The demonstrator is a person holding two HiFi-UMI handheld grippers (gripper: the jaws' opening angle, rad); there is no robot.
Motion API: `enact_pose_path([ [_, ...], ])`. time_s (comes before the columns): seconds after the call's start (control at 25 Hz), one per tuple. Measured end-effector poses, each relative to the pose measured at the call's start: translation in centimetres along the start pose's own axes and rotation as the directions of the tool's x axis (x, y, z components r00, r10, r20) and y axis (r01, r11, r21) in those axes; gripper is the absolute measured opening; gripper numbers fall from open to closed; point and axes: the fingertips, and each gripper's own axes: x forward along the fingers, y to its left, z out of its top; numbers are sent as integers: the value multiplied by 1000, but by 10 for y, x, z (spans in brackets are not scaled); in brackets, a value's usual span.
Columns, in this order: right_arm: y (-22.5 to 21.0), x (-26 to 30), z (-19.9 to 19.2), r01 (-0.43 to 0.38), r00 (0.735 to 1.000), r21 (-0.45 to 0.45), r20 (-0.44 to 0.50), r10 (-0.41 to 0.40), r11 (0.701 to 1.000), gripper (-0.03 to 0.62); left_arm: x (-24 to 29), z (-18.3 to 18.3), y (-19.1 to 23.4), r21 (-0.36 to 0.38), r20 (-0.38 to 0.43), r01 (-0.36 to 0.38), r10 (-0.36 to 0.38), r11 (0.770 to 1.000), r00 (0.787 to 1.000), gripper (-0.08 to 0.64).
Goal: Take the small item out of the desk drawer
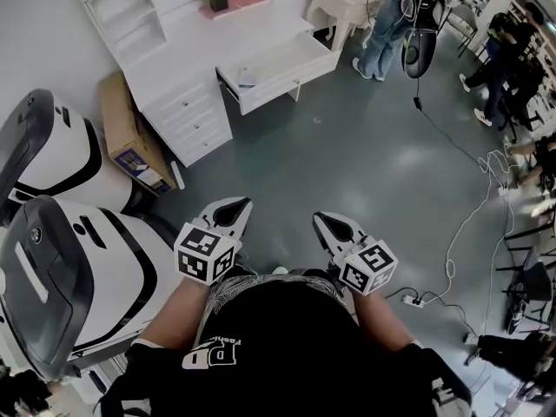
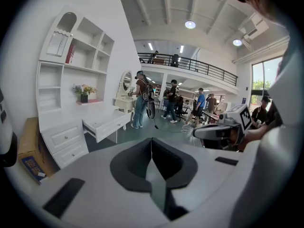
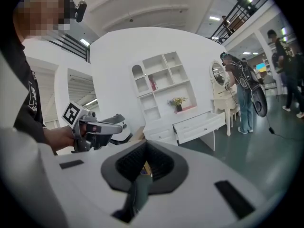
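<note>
The white desk (image 1: 195,59) stands far ahead at the wall, its drawer (image 1: 282,69) pulled open; a small pale item (image 1: 247,78) lies at the drawer's left end. The open drawer also shows in the left gripper view (image 2: 107,124) and the right gripper view (image 3: 200,124). My left gripper (image 1: 246,204) and right gripper (image 1: 320,217) are held side by side in front of my chest, well short of the desk and pointing toward it. Both are shut with nothing between the tips, as each gripper view shows: left gripper (image 2: 152,139), right gripper (image 3: 146,144).
A cardboard box (image 1: 130,137) leans beside the desk's drawer stack. Two large white-and-black machines (image 1: 61,259) stand at my left. A person (image 1: 387,24) stands by a vanity table beyond the desk. Cables (image 1: 469,224) trail over the grey floor at right, near seated people (image 1: 512,68).
</note>
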Motion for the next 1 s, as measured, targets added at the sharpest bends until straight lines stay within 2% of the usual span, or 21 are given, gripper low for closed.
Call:
enact_pose_path([
  [0.44, -20, 8, 9, -44, 999, 31, 12, 44, 999, 8, 12, 3, -3, -10, -37, -51, 50, 999, 998, 15],
  [0.72, -40, 15, 2, -16, 1000, 66, -1, 16, 998, 8, 38, 13, 3, 6, -50, -19, 19, 1000, 999, 15],
  [1.0, -66, 41, 13, 22, 1000, 78, -3, -21, 997, 8, 73, 39, 34, 22, -42, 13, -12, 1000, 999, 15],
])
